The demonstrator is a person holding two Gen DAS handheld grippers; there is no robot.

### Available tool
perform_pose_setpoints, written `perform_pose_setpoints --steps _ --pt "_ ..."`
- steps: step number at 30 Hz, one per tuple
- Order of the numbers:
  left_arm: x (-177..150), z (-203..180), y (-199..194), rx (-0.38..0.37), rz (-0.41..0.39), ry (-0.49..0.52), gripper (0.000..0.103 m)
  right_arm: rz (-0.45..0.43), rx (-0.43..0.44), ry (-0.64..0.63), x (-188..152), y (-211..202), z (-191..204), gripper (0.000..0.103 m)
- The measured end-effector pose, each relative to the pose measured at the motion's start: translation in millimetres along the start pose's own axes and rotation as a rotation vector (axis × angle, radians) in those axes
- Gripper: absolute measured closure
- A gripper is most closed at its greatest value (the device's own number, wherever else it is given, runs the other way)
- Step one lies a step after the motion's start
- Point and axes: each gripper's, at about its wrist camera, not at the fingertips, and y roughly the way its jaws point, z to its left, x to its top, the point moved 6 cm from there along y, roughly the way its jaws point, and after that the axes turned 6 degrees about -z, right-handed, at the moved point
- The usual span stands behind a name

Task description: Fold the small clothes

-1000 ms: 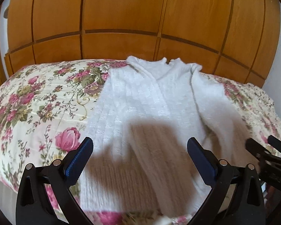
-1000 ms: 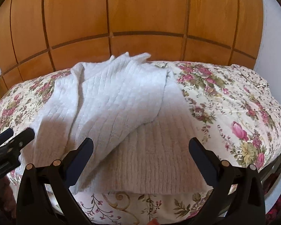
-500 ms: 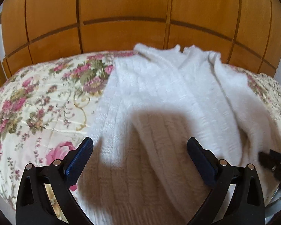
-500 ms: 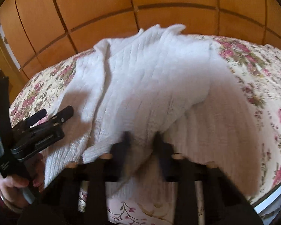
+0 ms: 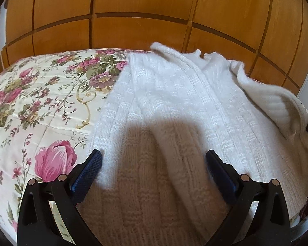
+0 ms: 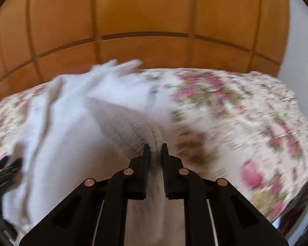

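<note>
No boxes or baskets anywhere in these shots, so it's really just one white knitted sweater [image 5: 174,110] spread out on a bed with a flowery bedspread [image 5: 41,106]: cream with pink roses and green leaves. Behind the bed there's a big wooden wardrobe [image 5: 143,4] with orange-brown panels, plus a strip of pale wall [image 6: 297,32] off to the right.

Two grippers in play. The left gripper [image 5: 154,160] has its jaws spread wide, blue pads either side of the lower part of the sweater, not pinching anything, just hovering over the knit in its own shadow. The right gripper [image 6: 154,149] has just been closing and is now clamped nearly all the way on a bunched fold of the sweater's right edge, with the fabric lifted up into a ridge. That view is pretty blurry.
</note>
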Motion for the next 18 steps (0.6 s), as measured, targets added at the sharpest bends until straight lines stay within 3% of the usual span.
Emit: perform_pose_setpoints --steps 2,4,10,12,14,15,16,17,18 --pt "0 -1 0 0.0 0.0 0.001 0.003 -0.011 -0.074 0.012 10 12 -32 0.094" --pt "0 0 0 0.002 -0.001 0.002 0.003 -0.018 -0.157 0.027 19 25 -68 0.102" --pt "0 -1 1 0.005 -0.005 0.004 0.003 0.012 -0.316 0.125 37 60 -159 0.103" --pt "0 -1 1 0.012 -0.01 0.005 0.003 0.031 -0.344 0.151 40 69 -178 0.103" --pt "0 -2 0 0.013 -0.007 0.01 0.003 0.045 -0.269 0.264 38 69 -192 0.096" --pt "1 -2 -1 0.012 -0.001 0.01 0.003 0.035 -0.227 0.302 36 65 -190 0.082" --pt "1 -2 -2 0.015 0.003 0.012 0.003 0.027 -0.206 0.31 35 61 -186 0.056" --pt "3 -3 -5 0.022 0.005 0.013 0.003 0.008 -0.167 0.307 33 55 -176 0.045" --pt "5 -3 -6 0.022 0.002 0.01 0.003 -0.009 -0.127 0.302 32 50 -166 0.022"
